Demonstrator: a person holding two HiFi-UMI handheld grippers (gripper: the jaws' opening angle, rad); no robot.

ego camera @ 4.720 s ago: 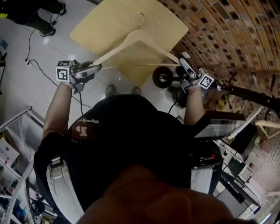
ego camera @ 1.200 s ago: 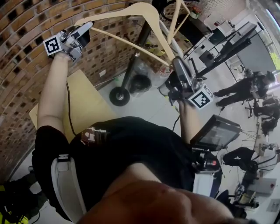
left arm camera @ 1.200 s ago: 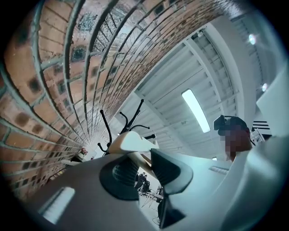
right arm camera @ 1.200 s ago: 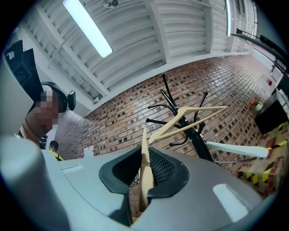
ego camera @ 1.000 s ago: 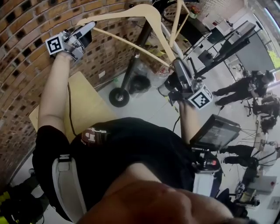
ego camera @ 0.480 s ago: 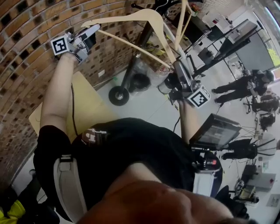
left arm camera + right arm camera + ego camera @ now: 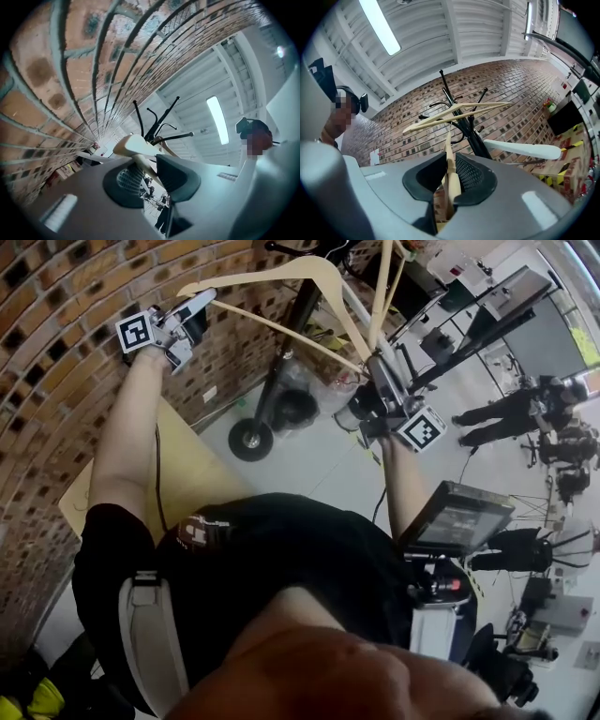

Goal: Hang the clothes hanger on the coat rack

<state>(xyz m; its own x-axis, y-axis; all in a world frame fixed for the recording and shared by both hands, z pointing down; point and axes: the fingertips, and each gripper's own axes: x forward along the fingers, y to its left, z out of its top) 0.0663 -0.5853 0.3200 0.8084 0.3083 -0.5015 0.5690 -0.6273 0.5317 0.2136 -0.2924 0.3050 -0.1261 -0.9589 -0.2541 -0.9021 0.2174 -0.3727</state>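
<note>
A pale wooden clothes hanger [image 7: 281, 277] is held up high by both ends. My left gripper [image 7: 202, 304] is shut on its left tip, close to the brick wall. My right gripper [image 7: 375, 367] is shut on its right tip. In the left gripper view the hanger's end [image 7: 133, 146] sits between the pads of the left gripper [image 7: 147, 176], with the coat rack's black hooks [image 7: 157, 119] just behind. In the right gripper view the hanger's wood [image 7: 450, 164] runs up out of the right gripper [image 7: 451, 180] toward the coat rack [image 7: 461, 119]. The hanger's hook is hidden.
The coat rack's black pole [image 7: 291, 343] stands on a wheeled base [image 7: 246, 439]. Another wooden hanger [image 7: 454, 112] hangs on it, beside a white bar [image 7: 520, 149]. A brick wall [image 7: 56, 362] is at left, a yellow table [image 7: 178, 474] is below, and people [image 7: 506, 413] and a screen [image 7: 455, 517] are at right.
Both grippers have carried the hanger closer to the coat rack's hooks and a little lower. Both grips on its ends are unchanged.
</note>
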